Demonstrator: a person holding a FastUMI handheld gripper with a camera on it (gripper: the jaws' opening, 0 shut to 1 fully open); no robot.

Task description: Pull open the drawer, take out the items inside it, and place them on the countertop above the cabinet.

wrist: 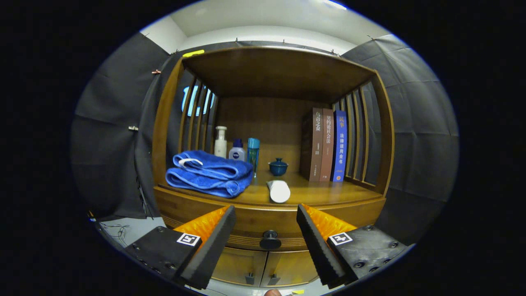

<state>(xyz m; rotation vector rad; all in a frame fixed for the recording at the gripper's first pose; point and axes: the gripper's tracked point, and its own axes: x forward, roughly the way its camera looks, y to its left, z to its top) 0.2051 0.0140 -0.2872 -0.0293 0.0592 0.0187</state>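
A wooden cabinet stands ahead of me. Its drawer (pixel 267 224) is closed, with a dark round knob (pixel 270 239) on its front. My gripper (pixel 266 220) is open, and the knob lies between the two fingertips, a little beyond and below them. Above the drawer is the countertop (pixel 328 191). On it lie a folded blue towel (pixel 209 172) at the left and a white cylinder (pixel 278 190) near the front edge, just past my fingers. Whatever is in the drawer is hidden.
At the back of the countertop stand a white pump bottle (pixel 220 142), a small white-and-blue bottle (pixel 237 151), a teal bottle (pixel 253 152) and a small blue lidded cup (pixel 278 166). Three books (pixel 324 144) stand at the right. Two cabinet doors (pixel 263 269) lie below the drawer.
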